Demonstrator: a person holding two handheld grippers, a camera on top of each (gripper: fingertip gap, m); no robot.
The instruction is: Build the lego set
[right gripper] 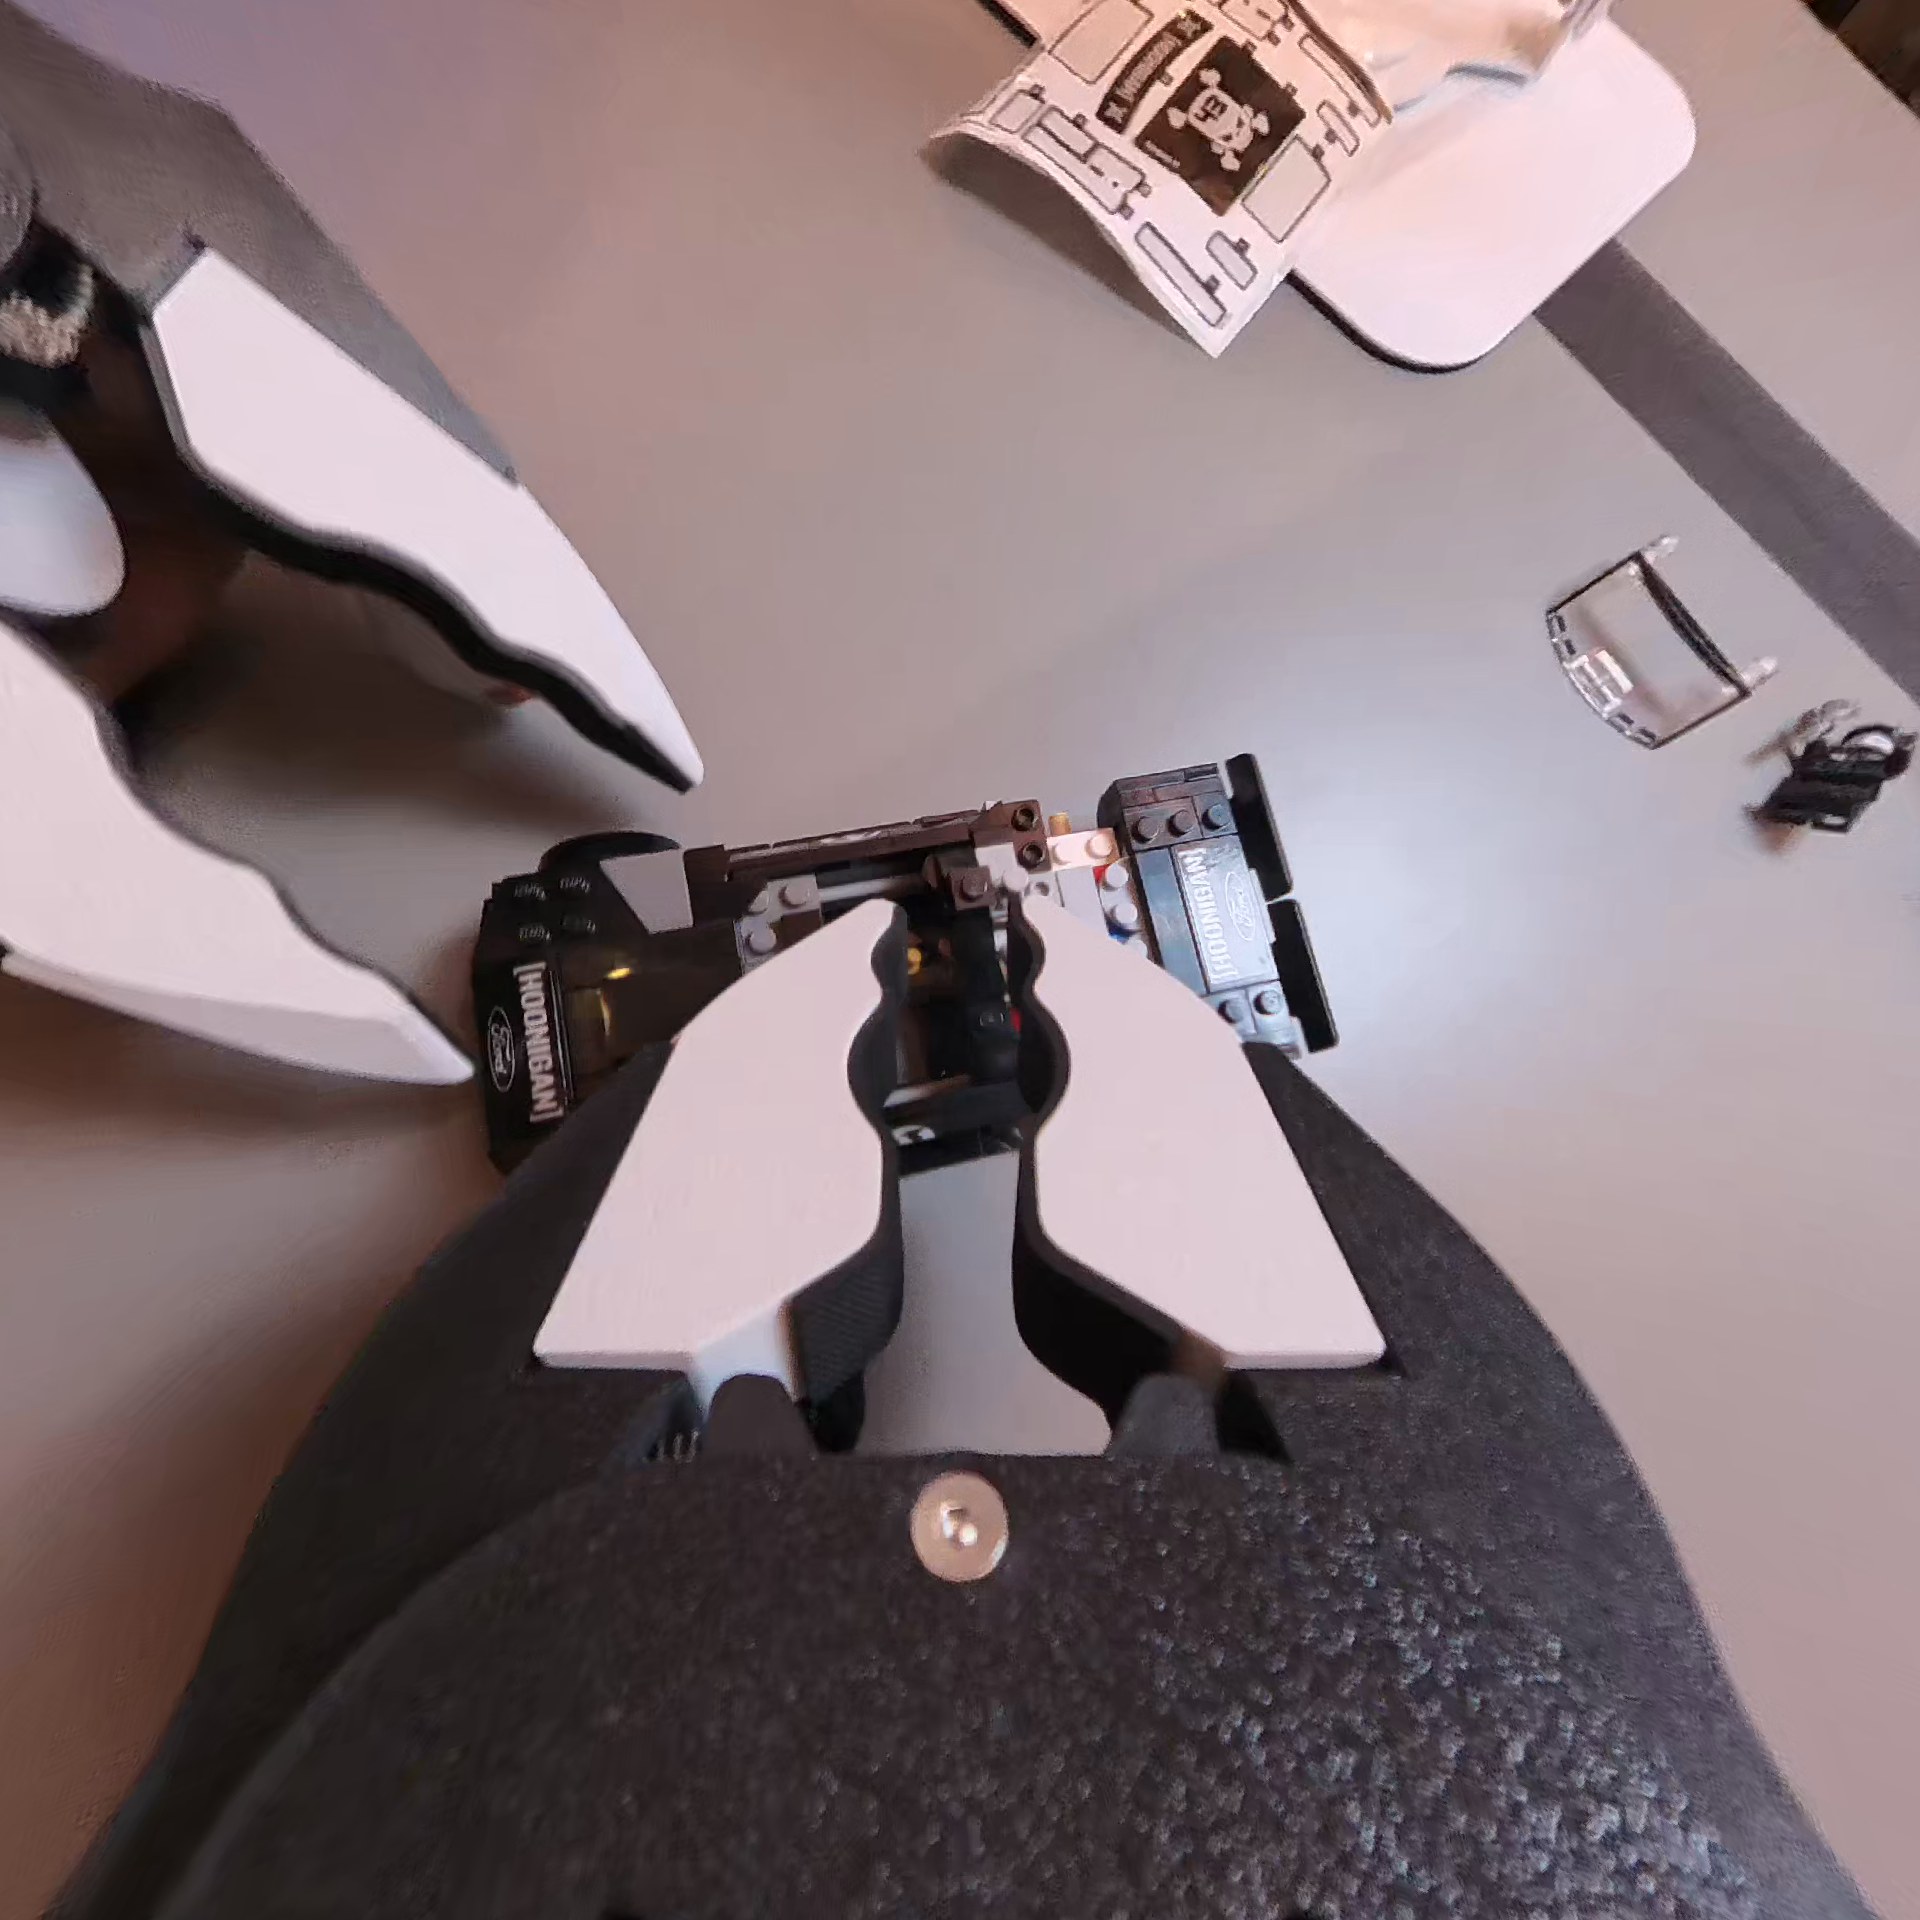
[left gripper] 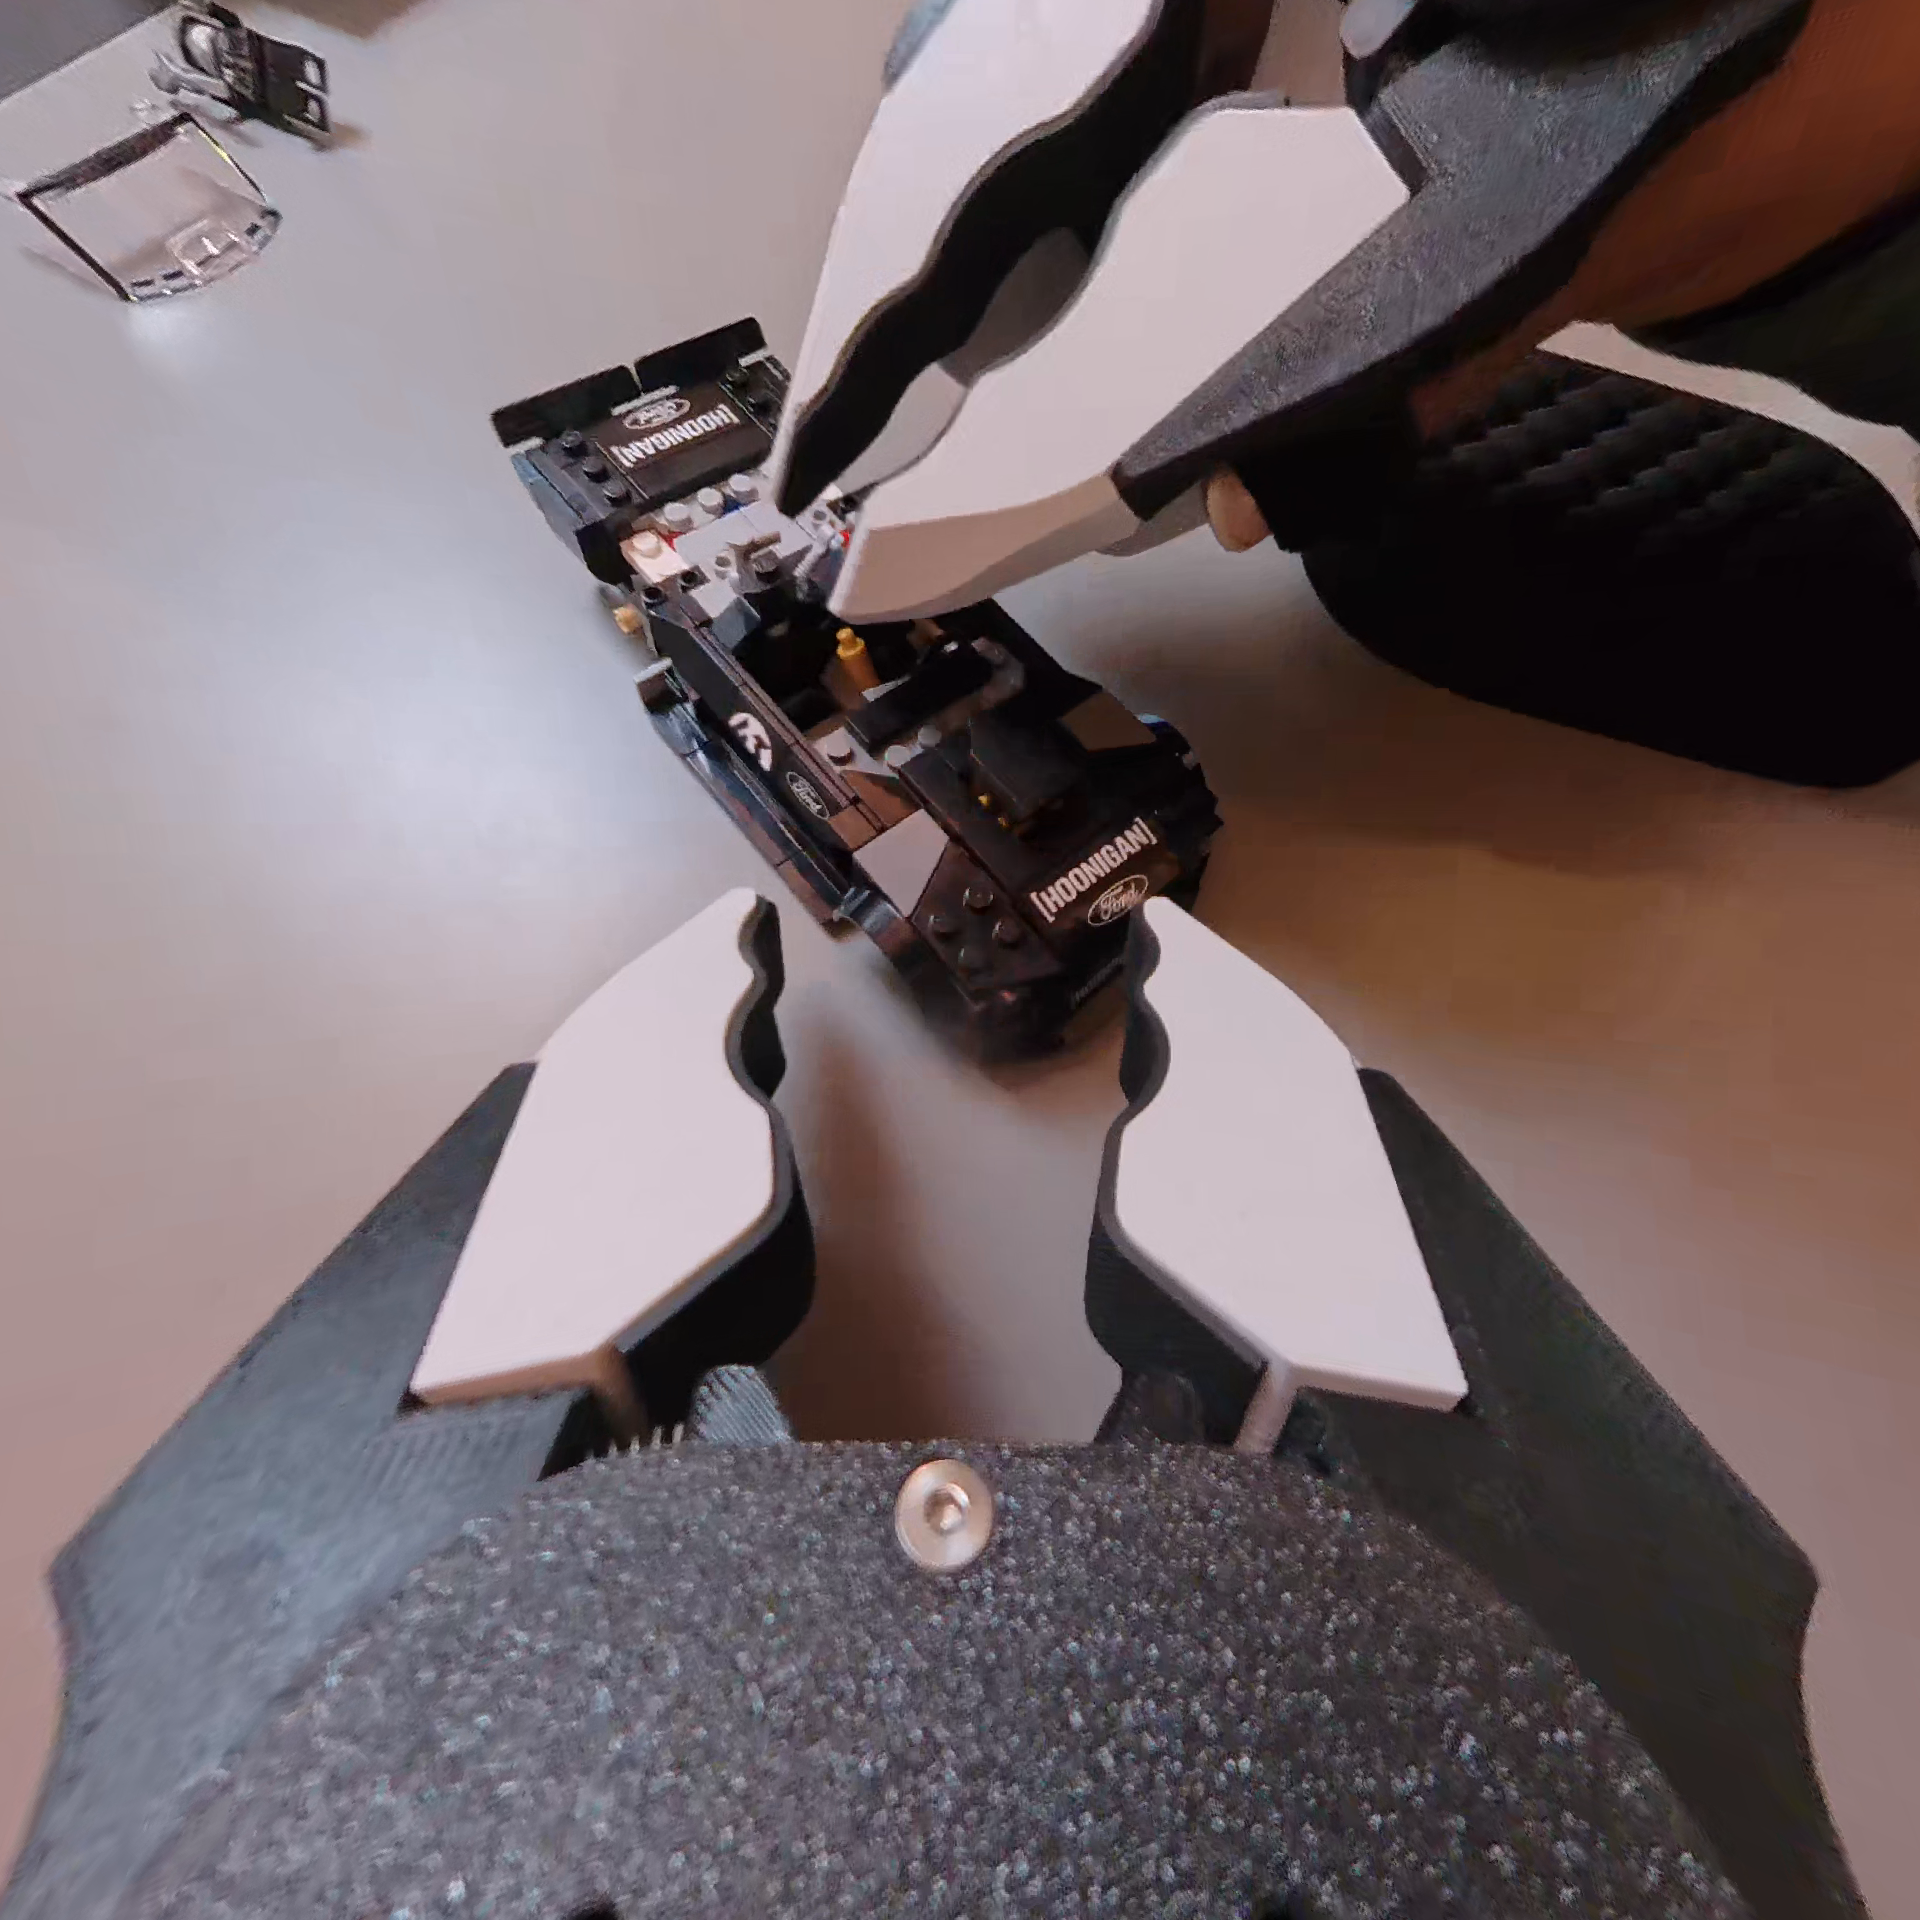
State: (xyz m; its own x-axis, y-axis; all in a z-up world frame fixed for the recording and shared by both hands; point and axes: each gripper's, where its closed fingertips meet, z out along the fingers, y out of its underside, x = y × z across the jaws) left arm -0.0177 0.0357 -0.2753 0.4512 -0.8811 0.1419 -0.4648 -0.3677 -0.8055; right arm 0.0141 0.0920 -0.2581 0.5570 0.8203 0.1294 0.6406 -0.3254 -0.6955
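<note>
Car [left gripper: 862, 717] sits on table [left gripper: 312, 727], roofless. Left gripper [left gripper: 951, 925] spread wide at its nose, not bracing. Right gripper [right gripper: 956, 914] nearly closed over cockpit, grasp unclear. Pressing down could skid the car.

A smooth grey tabletop [right gripper: 935, 436] fills both views, softly lit, with pale glare patches.

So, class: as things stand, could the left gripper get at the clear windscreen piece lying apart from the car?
Probably yes. The left gripper is open and holds nothing, and bare table lies between it and the windscreen piece; the car sits off to one side.
</note>
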